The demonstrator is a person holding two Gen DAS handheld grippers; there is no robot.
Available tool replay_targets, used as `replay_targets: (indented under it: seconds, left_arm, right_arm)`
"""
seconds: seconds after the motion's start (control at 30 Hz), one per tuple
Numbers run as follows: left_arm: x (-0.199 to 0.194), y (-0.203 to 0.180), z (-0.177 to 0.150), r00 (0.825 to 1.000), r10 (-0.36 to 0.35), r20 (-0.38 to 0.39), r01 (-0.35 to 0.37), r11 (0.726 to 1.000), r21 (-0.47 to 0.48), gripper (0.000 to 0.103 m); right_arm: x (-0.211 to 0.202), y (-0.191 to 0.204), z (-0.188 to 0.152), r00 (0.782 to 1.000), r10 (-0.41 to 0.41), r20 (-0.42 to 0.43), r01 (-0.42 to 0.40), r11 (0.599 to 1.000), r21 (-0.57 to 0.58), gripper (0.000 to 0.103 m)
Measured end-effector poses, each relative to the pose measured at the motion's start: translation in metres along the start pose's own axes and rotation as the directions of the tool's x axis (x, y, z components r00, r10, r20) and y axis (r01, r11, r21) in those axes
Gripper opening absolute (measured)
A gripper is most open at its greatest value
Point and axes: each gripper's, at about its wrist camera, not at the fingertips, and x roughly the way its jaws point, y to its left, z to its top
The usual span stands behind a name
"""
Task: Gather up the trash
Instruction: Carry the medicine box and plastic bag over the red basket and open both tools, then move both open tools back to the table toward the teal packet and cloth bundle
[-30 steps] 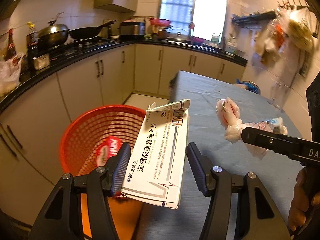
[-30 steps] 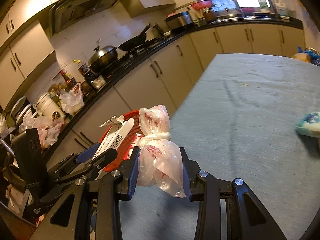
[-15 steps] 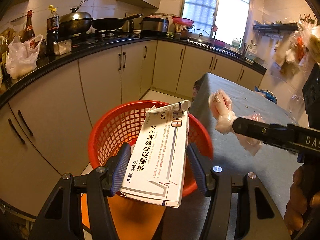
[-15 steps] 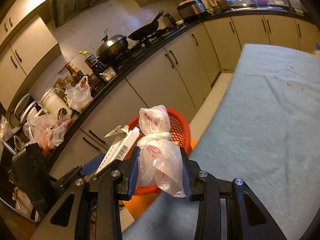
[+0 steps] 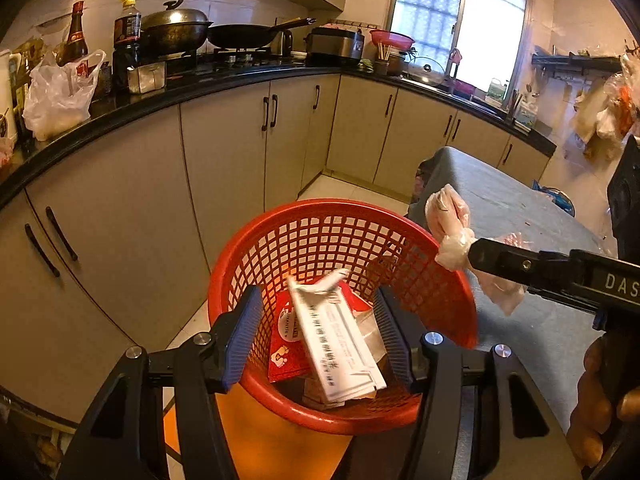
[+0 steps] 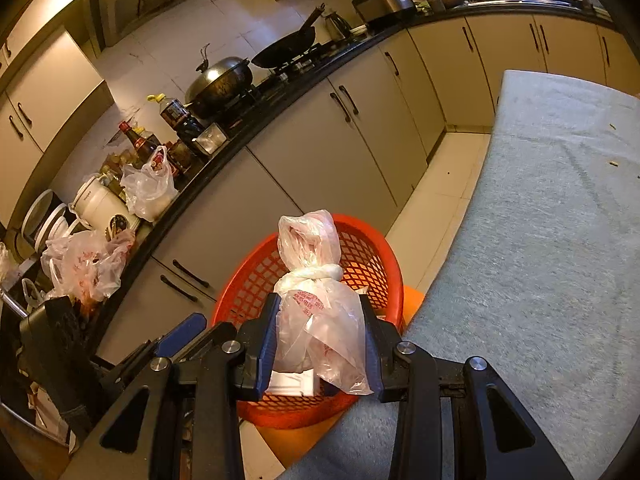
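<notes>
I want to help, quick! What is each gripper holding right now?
Left gripper: open, empty; the white box lies in the red basket.
Right gripper: closed on the knotted plastic bag.

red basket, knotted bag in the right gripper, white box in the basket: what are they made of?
Red basket: looks like moulded plastic, with an open lattice wall and a slight sheen.
Knotted bag: thin translucent plastic film, crinkled, with red print.
White box: probably printed cardboard, matte, with a torn flap.
</notes>
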Motion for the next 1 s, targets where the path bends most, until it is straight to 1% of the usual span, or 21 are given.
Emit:
replay_targets:
  seconds: [0.1, 0.13, 0.17, 0.23, 0.27, 0.47, 0.53, 0.7, 0.93, 1.0]
  left_arm:
    - [0.001, 0.004, 0.0, 1.0, 0.001, -0.002, -0.001, 1.0, -0.008, 0.057]
    - [0.0, 0.006, -0.001, 1.0, 0.002, -0.001, -0.002, 1.0, -0.012, 0.057]
    - [0.0, 0.007, -0.001, 1.0, 0.001, -0.001, -0.001, 1.0, -0.015, 0.057]
    - [0.0, 0.008, -0.001, 1.0, -0.001, -0.005, 0.001, 1.0, -0.019, 0.057]
    - [-0.001, 0.008, -0.002, 1.0, 0.002, -0.005, -0.002, 1.0, -0.022, 0.057]
    - [-0.008, 0.002, -0.003, 1.0, 0.005, 0.0, -0.005, 1.0, -0.024, 0.057]
    - [-0.009, 0.001, -0.003, 1.0, 0.005, 0.001, -0.005, 1.0, -0.021, 0.057]
    - [-0.013, -0.009, -0.004, 1.0, 0.01, 0.003, -0.01, 1.0, -0.001, 0.059]
    - [-0.021, -0.023, -0.007, 1.0, 0.015, 0.003, -0.015, 0.999, 0.039, 0.062]
    - [-0.024, -0.028, -0.008, 1.0, 0.02, 0.008, -0.02, 0.998, 0.056, 0.064]
  right_arm:
    - [0.01, 0.001, 0.0, 1.0, 0.011, -0.02, -0.011, 1.0, 0.002, 0.043]
    - [0.012, 0.001, 0.0, 1.0, 0.013, -0.023, -0.013, 1.0, 0.004, 0.046]
    - [0.012, 0.001, -0.001, 1.0, 0.013, -0.024, -0.013, 1.0, 0.004, 0.052]
    - [0.01, 0.0, 0.0, 1.0, 0.016, -0.009, -0.016, 1.0, 0.006, 0.057]
    - [0.008, -0.001, 0.0, 1.0, 0.014, -0.003, -0.014, 1.0, 0.006, 0.058]
    - [-0.002, -0.004, 0.0, 0.999, 0.031, 0.016, -0.031, 0.999, 0.012, 0.058]
    - [-0.007, -0.005, 0.001, 0.999, 0.017, 0.032, -0.017, 1.0, 0.009, 0.058]
    - [-0.019, -0.006, 0.004, 0.998, 0.007, 0.064, -0.009, 1.0, 0.017, 0.058]
    - [-0.031, -0.005, 0.008, 0.997, 0.009, 0.078, -0.012, 0.999, 0.037, 0.058]
    - [-0.037, -0.003, 0.007, 0.996, 0.01, 0.089, -0.013, 0.999, 0.032, 0.058]
